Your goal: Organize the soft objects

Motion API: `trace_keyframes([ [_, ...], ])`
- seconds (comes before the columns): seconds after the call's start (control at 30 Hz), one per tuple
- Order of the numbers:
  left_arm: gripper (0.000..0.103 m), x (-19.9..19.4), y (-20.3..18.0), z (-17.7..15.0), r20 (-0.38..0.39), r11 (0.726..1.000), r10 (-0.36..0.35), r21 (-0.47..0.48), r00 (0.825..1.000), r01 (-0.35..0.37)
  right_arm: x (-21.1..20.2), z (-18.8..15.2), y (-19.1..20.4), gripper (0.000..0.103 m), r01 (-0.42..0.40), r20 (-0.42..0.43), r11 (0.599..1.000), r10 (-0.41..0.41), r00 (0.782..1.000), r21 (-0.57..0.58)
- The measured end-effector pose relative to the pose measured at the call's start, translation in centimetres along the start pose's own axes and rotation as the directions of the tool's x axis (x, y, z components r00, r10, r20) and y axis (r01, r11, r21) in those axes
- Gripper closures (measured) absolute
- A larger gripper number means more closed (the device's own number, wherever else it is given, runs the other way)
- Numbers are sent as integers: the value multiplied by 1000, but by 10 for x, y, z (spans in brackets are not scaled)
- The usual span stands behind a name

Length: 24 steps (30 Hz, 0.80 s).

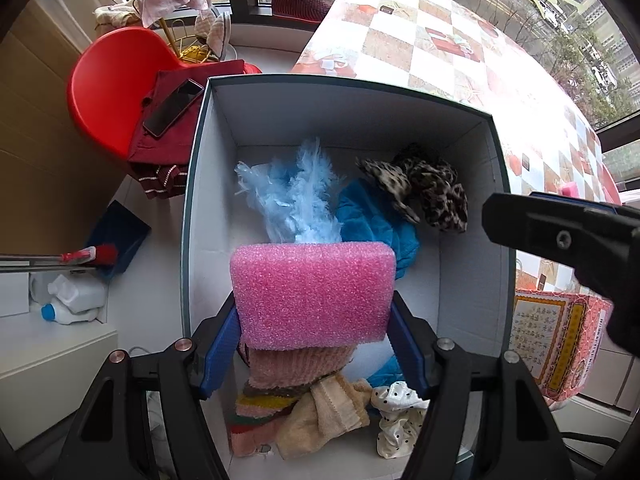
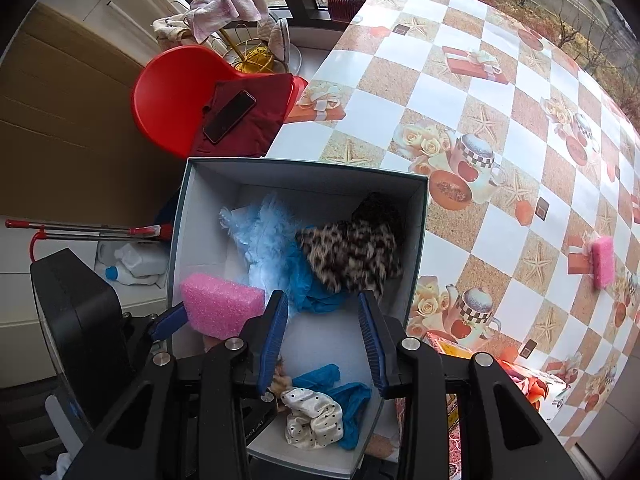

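My left gripper point(image 1: 315, 310) is shut on a pink foam sponge point(image 1: 312, 288), its blue pads pressing both ends, and holds it over an open white-lined box point(image 1: 208, 208). Under the sponge the box holds light blue feathers point(image 1: 296, 196), a blue cloth point(image 1: 372, 216), a leopard scrunchie point(image 1: 424, 192), a pink knit cloth point(image 1: 296, 368), a beige towel point(image 1: 324, 412) and a polka-dot scrunchie point(image 1: 400, 420). My right gripper point(image 2: 323, 298) hangs open over the same box point(image 2: 416, 240), nothing between its pads, beside the held sponge point(image 2: 218, 306). A second pink sponge point(image 2: 603, 266) lies on the table to the right.
The box sits at the edge of a table with a checked cloth point(image 2: 500, 128). A red chair point(image 2: 176, 92) carries a dark red garment and a phone point(image 2: 229, 116). A patterned carton point(image 1: 560, 344) stands right of the box. Bottles point(image 1: 72, 300) and a mop handle are on the floor at left.
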<state>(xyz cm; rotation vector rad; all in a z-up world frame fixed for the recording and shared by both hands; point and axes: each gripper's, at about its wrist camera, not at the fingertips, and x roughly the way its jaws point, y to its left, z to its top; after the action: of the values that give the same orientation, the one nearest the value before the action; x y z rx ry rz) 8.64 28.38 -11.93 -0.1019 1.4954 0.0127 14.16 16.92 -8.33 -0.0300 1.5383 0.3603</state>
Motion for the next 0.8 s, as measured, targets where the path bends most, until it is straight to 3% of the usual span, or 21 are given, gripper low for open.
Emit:
trace_keyframes([
  [0.23,28,0,3,-1,-7,1000,-28,-10,1000,28,-2,-2,-4,64,9,0,1000,-9,1000,3],
  [0.3,21,1,2,-1,-23,999,-43,-9,999,42,-2,-5,-5,53,4,-8,1000,-3,1000,9],
  [0.37,17,1,0,-2,-25,999,-34,2,999,34,-3,-7,-7,37,3,-10,1000,-3,1000,17],
  [0.43,3,1,-2,-4,-22,1000,-18,6,1000,18,-5,-10,-9,23,7,-8,1000,-7,1000,21],
  [0.5,1,-2,-2,-6,-9,1000,-29,4,1000,30,-8,-12,-11,22,16,0,999,-16,1000,27],
  [0.63,0,-19,-3,-12,68,997,-71,11,995,71,-16,-18,-19,21,16,9,999,-16,1000,47],
  [0.67,0,-28,-3,-13,100,997,-82,11,992,81,-19,-19,-20,14,12,13,999,-12,1000,53],
  [0.73,0,-45,-3,-15,168,999,-43,3,985,43,-26,-22,-22,0,-8,18,998,7,1000,61],
  [0.8,0,-60,-2,-14,215,1000,24,-18,976,-20,-37,-27,-23,0,-24,46,998,21,999,62],
])
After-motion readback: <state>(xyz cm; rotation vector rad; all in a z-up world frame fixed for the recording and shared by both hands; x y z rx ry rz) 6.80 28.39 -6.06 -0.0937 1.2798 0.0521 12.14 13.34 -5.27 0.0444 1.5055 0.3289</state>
